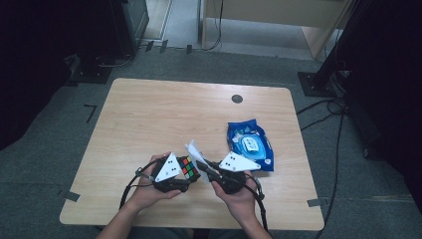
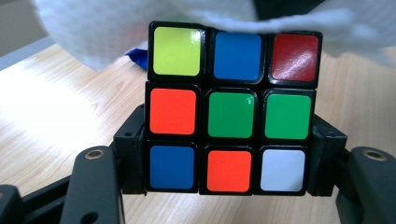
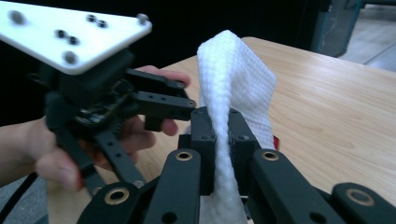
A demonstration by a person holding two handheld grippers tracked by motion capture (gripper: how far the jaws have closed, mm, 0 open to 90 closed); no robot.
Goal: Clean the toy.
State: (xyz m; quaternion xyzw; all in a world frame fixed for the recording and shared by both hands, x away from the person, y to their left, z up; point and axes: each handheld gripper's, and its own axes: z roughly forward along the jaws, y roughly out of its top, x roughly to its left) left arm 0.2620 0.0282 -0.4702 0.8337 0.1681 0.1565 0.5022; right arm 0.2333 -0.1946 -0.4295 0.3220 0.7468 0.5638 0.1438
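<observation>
White wipe (image 3: 233, 93) clenched in right tongs (image 3: 222, 135) | left tongs (image 2: 229, 154) grasping cube (image 2: 231, 109)

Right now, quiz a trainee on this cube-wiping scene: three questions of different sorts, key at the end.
1. True or false: the left gripper is shut on the puzzle cube.
2. Multiple choice: what is pinched in the right gripper? A) a sponge B) a white wipe C) a pen
3. Fill in: in the high view, the blue wipes pack lies on the table to the ____ of the right gripper.

Key:
1. True; both jaws press the cube's sides.
2. B; the jaws are closed on the wipe.
3. Right, slightly farther from the person.
</observation>
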